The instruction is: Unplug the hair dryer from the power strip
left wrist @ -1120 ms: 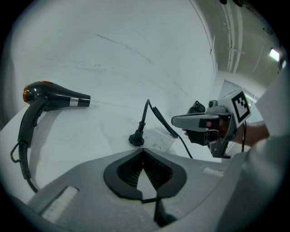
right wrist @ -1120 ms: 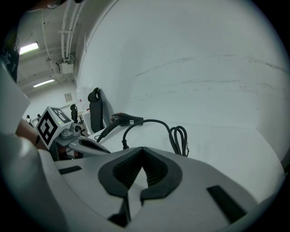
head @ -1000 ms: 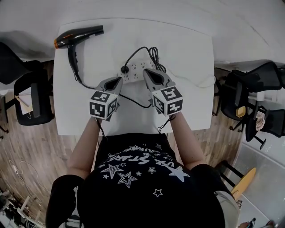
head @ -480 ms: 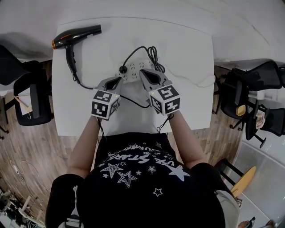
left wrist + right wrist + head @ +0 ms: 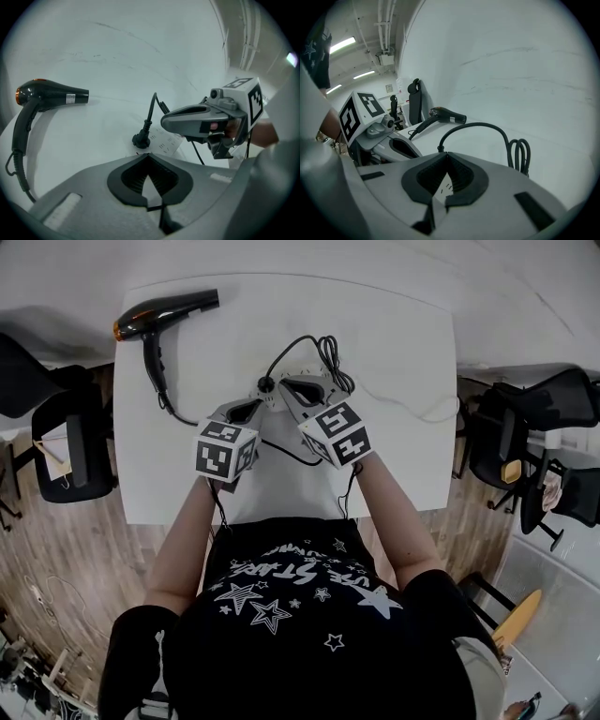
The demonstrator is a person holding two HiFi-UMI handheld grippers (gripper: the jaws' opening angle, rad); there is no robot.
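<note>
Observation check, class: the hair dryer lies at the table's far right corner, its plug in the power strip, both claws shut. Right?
No: the head view shows the hair dryer at the table's far left corner. Its plug is in the power strip, and the left claw and right claw are shut.

Head cam: high above the person, aimed steeply down at the white rectangular table (image 5: 394, 352), whole top in frame. Left gripper (image 5: 149, 154) cam: low, close to tabletop, looks fwd along own jaws. Right gripper (image 5: 446, 153) cam: equally low, angled across twd the left one. All 3 share the black hair dryer w/ orange rear (image 5: 164, 315) & its black cord (image 5: 479, 124). Each gripper cam catches the other gripper.
</note>
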